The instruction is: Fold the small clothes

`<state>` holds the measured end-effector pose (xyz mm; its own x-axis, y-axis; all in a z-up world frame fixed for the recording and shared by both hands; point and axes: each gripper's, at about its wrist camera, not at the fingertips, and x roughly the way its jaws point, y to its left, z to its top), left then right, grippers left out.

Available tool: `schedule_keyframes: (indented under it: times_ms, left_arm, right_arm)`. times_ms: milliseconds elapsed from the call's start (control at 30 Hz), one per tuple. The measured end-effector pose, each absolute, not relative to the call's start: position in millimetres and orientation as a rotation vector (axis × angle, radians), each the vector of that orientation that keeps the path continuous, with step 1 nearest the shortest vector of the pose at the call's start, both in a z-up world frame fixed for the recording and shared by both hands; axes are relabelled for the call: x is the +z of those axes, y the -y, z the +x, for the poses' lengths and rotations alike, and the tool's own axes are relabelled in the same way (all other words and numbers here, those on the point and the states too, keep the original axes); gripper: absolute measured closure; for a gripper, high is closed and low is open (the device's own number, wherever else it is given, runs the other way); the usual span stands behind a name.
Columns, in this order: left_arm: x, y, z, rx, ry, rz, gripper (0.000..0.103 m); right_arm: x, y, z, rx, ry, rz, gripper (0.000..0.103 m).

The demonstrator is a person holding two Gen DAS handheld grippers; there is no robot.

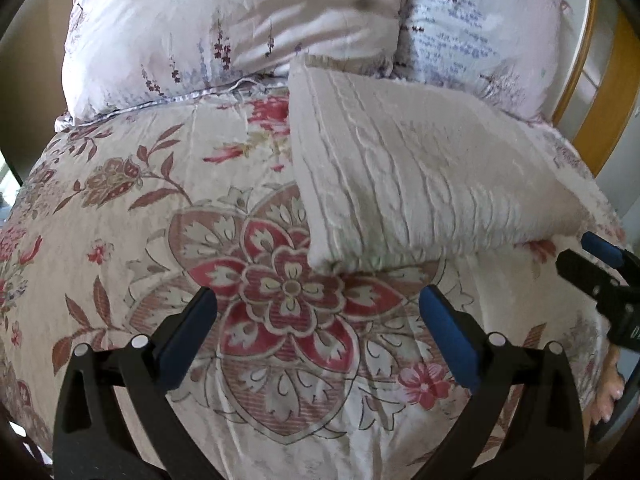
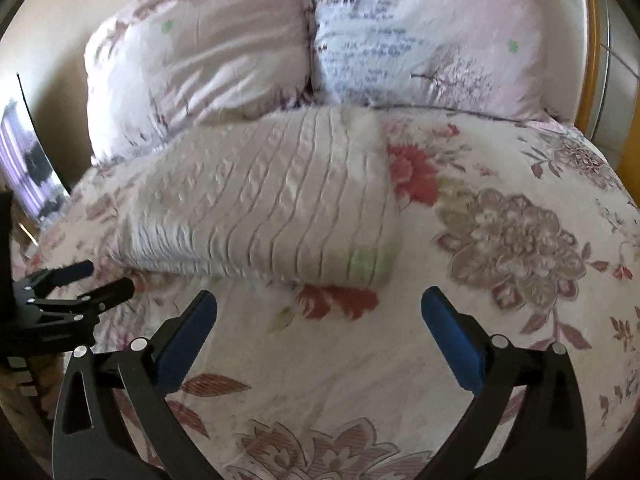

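A white cable-knit garment (image 1: 400,168) lies folded in a thick rectangle on the flowered bedspread (image 1: 160,220). It also shows in the right wrist view (image 2: 264,200). My left gripper (image 1: 318,300) is open and empty, just in front of the garment's near corner. My right gripper (image 2: 318,300) is open and empty, a short way in front of the garment's near edge. The right gripper shows at the right edge of the left wrist view (image 1: 600,264). The left gripper shows at the left of the right wrist view (image 2: 88,276), open, beside the garment's left end.
Two large pale patterned pillows (image 1: 224,36) (image 2: 420,40) stand behind the garment at the head of the bed. A wooden headboard (image 1: 588,80) runs along the right. A wall and a dark framed object (image 2: 32,152) are at the left.
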<state>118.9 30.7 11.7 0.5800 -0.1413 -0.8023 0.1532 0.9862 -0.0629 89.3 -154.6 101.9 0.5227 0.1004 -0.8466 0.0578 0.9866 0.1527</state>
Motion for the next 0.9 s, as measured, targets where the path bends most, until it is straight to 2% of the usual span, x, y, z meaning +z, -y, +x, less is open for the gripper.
schedule_keyframes:
  times_ms: [433,900]
  left_arm:
    - [3,-16,121,-0.137,-0.947,0.08,0.002]
    - [3,-16,120,-0.139,-0.933,0.075,0.002]
  right_arm:
    - [78,137,96,-0.018,-1.138,0.103,0.001]
    - [76,132,95,-0.036,-1.14,0.069,0.001]
